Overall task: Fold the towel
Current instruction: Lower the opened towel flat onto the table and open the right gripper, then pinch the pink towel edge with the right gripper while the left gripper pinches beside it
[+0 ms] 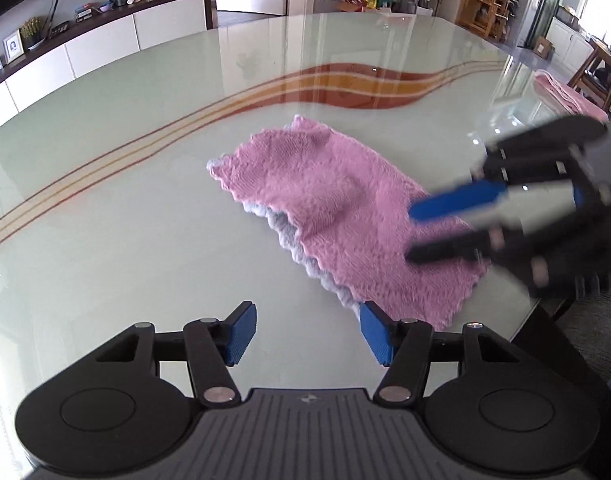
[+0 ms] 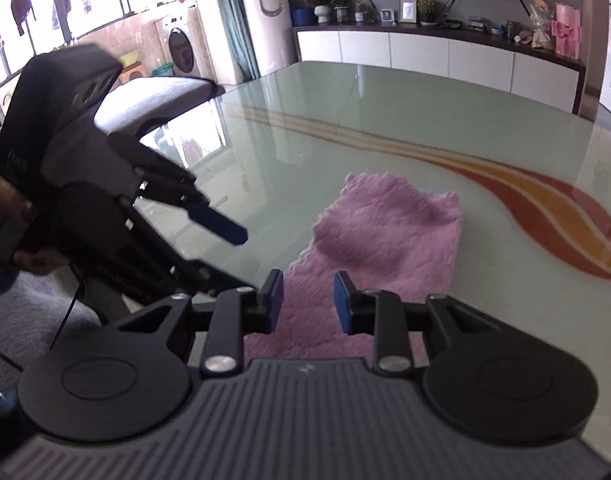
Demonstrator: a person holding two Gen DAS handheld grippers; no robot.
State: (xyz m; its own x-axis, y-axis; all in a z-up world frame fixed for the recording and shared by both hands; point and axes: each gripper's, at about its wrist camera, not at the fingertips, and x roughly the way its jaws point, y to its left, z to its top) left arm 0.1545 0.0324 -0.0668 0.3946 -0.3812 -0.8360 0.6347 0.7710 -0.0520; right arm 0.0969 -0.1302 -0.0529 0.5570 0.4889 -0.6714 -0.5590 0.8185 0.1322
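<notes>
A pink towel (image 1: pixel 333 208) lies folded on the glass table (image 1: pixel 145 200), with a pale lower layer showing along its left edge. My left gripper (image 1: pixel 307 332) is open above the table beside the towel's near corner, with nothing between its blue pads. My right gripper (image 1: pixel 411 234), blurred, hovers over the towel's right part with its fingers apart. In the right wrist view the right gripper (image 2: pixel 308 300) has a narrow gap between its pads, and the towel (image 2: pixel 385 232) lies flat below, not pinched. The left gripper (image 2: pixel 235 258) sits at the left, held by a hand.
A second pink towel (image 1: pixel 565 96) lies at the table's far right edge. Orange and red stripes (image 1: pixel 345 84) run across the glass. The table edge (image 1: pixel 537 320) is close on the right. A sideboard (image 2: pixel 425 52) stands beyond the table, and a grey cushioned seat (image 2: pixel 153 96) sits beside it.
</notes>
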